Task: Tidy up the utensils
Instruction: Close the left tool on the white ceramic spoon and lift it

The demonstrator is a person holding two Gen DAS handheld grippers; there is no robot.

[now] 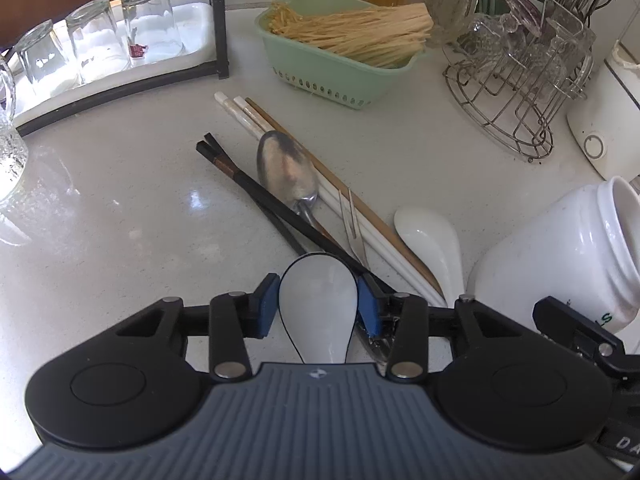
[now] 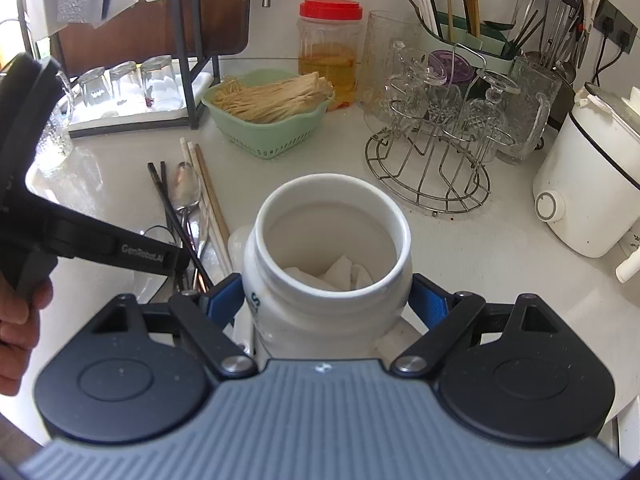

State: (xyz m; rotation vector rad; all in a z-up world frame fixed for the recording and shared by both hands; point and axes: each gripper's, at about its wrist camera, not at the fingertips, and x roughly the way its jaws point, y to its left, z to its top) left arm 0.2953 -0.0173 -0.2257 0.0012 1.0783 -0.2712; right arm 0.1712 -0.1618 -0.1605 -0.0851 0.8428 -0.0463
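Sunlit white kitchen counter (image 1: 120,208), crowded along its back edge: a green basket (image 1: 340,80) of dry noodles, a wire rack (image 2: 432,168) of upturned glassware, three tumblers (image 1: 96,40) upside down on a white tray at the back left, a red-lidded jar (image 2: 330,52) and a white cooker (image 2: 580,184) at the right edge.

Near the counter's front edge lies a loose heap of utensils: black chopsticks (image 1: 256,188), white chopsticks (image 1: 248,116), a wooden chopstick (image 1: 352,200), a metal spoon (image 1: 288,168), a small fork (image 1: 352,212) and a white ceramic spoon (image 1: 432,240), this last one touching the foot of a white jar (image 1: 560,248).

The left gripper (image 1: 318,300), pointing steeply down over the front of the heap, has its blue pads closed against both sides of the bowl of a second white ceramic spoon (image 1: 318,304); its jaws stand at a middling width. Whether that spoon is clear of the counter cannot be told.

The right gripper (image 2: 328,300) clasps the white jar by its body, jaws wide, pads against both sides. The jar sits just right of the heap, mouth open, with something white crumpled at its bottom. A person's hand (image 2: 20,320) shows at the left of the right wrist view, holding the other gripper's handle.
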